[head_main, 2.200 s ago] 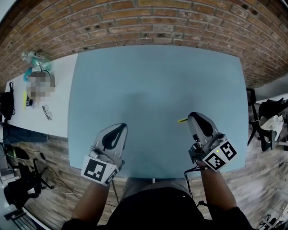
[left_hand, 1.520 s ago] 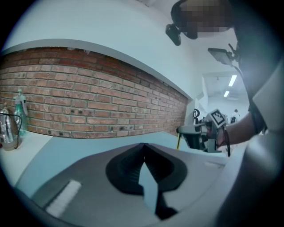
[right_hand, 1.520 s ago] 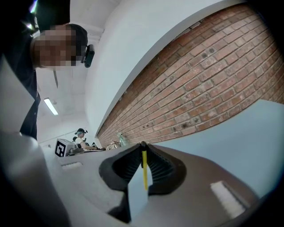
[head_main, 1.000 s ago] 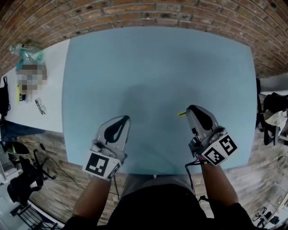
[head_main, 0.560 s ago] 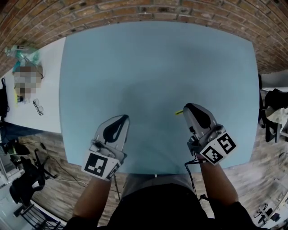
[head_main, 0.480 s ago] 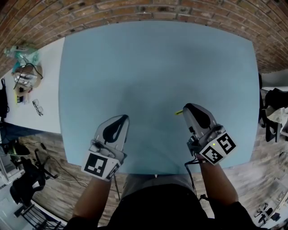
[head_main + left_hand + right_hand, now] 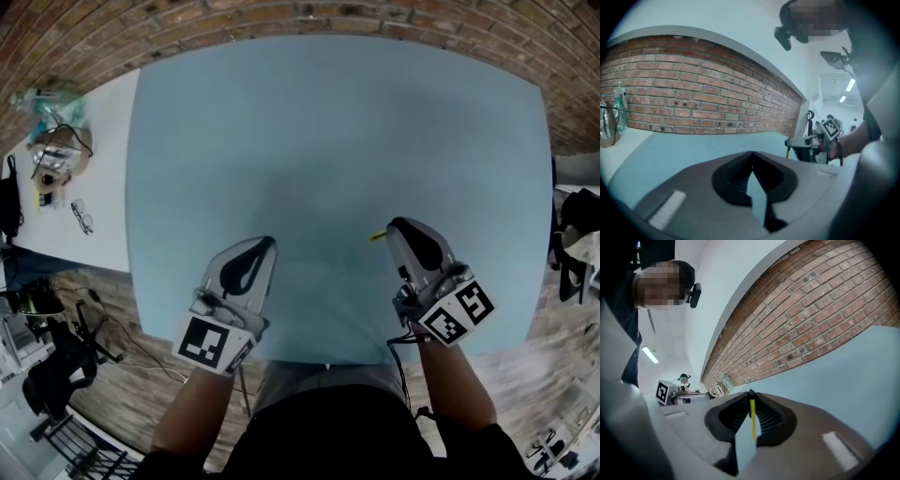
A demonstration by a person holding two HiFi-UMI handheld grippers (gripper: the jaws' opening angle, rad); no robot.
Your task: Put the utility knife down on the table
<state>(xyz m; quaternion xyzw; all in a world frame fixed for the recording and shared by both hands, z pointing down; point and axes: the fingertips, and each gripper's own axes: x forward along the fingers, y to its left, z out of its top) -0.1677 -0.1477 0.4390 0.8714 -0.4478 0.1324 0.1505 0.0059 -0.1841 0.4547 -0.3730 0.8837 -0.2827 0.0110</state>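
Yellow, slim utility knife [image 7: 378, 236] shows in the head view as a tip beside the right gripper [image 7: 396, 228], over the pale blue table [image 7: 328, 131].

Left gripper view: the left gripper [image 7: 751, 155] has its jaws together with nothing between them.

Right gripper view: the jaws are narrow, clamped on the knife's thin edge.

Recommended: lower until the knife rests on the table, level it, then release gently.

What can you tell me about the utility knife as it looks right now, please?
Little of the utility knife shows: a thin yellow strip, seen edge-on, pinched between the closed jaws of the right tool. In the head view its yellow end pokes out left of the tool's tip, over the blue table. Contact with the table cannot be told; no blade is visible.
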